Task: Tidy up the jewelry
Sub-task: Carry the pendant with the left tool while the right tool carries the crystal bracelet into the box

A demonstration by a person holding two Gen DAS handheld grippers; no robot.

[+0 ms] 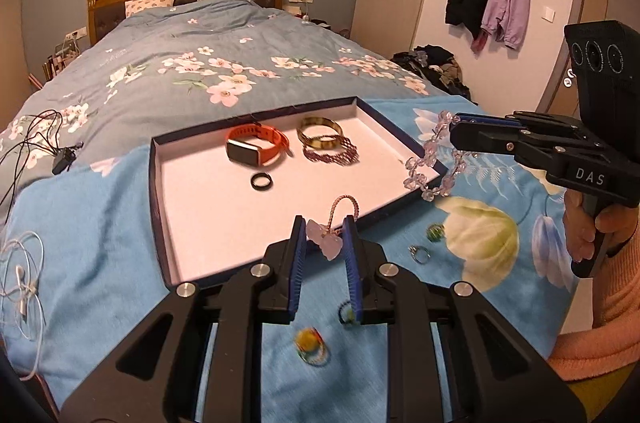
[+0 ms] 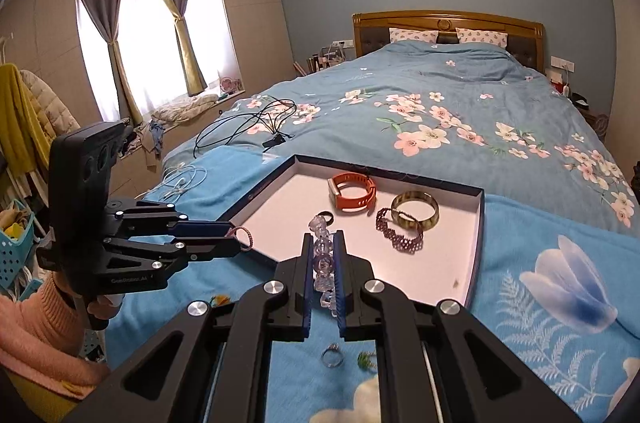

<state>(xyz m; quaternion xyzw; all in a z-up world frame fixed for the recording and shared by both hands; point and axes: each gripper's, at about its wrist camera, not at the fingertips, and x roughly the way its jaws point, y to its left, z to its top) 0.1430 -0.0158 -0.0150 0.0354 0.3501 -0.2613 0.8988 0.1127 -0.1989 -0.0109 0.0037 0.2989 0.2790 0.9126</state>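
A shallow white tray (image 1: 200, 207) (image 2: 448, 271) with a dark blue rim lies on the blue blanket. In it are an orange watch (image 1: 258, 145) (image 2: 352, 192), a gold bangle (image 1: 320, 134) (image 2: 415, 210), a purple woven bracelet (image 1: 332, 154) (image 2: 400, 237) and a black ring (image 1: 262, 180) (image 2: 325, 218). My left gripper (image 1: 325, 227) (image 2: 236, 241) is shut on a pink butterfly charm bracelet (image 1: 326, 243), held above the tray's near edge. My right gripper (image 2: 323, 243) (image 1: 452, 127) is shut on a clear bead bracelet (image 2: 324, 263) (image 1: 430, 159) that dangles over the tray's right corner.
Loose on the blanket near me lie a silver ring (image 1: 419, 254) (image 2: 332, 355), a green ring (image 1: 435, 232) (image 2: 366, 361), a yellow beaded ring (image 1: 311, 343) and a small dark ring (image 1: 346, 313). Black cables (image 1: 36, 139) and white earphones (image 1: 22, 283) lie to the left.
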